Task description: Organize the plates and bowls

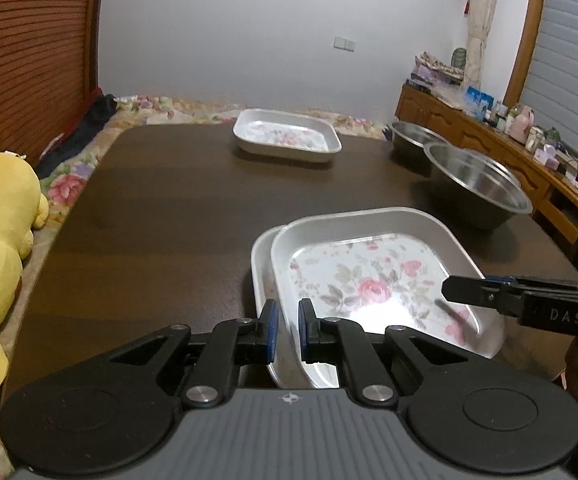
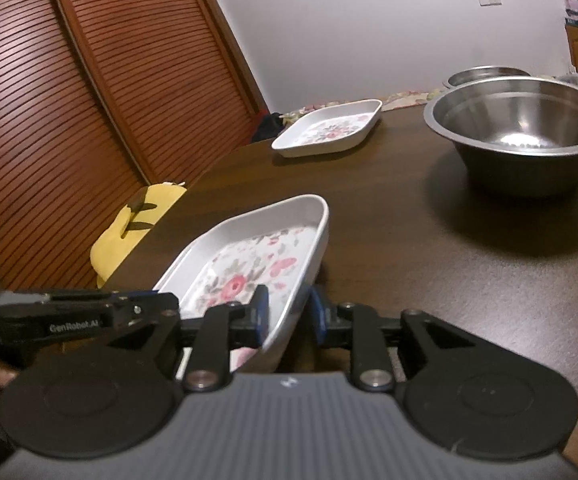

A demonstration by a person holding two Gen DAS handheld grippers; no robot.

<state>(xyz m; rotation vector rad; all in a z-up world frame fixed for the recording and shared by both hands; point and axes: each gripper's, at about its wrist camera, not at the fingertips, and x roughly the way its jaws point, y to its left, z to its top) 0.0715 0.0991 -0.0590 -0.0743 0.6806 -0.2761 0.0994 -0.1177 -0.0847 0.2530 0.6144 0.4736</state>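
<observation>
The left gripper [image 1: 287, 330] pinches the near rim of the white rectangular floral plate [image 1: 373, 276], seating it into an identical plate on the dark wooden table [image 1: 161, 200]. The right gripper [image 2: 287, 314] straddles the opposite rim, jaws apparently slackened for release.

Dim indoor light, warm cast. Glare patch on floral tray [image 1: 373, 280] just beyond the fingertips. Steel bowl [image 2: 517, 120], far right of the fingers, casts a soft shadow on the table [image 2: 429, 240]. Strong fisheye bending at edges; mild blur throughout.
</observation>
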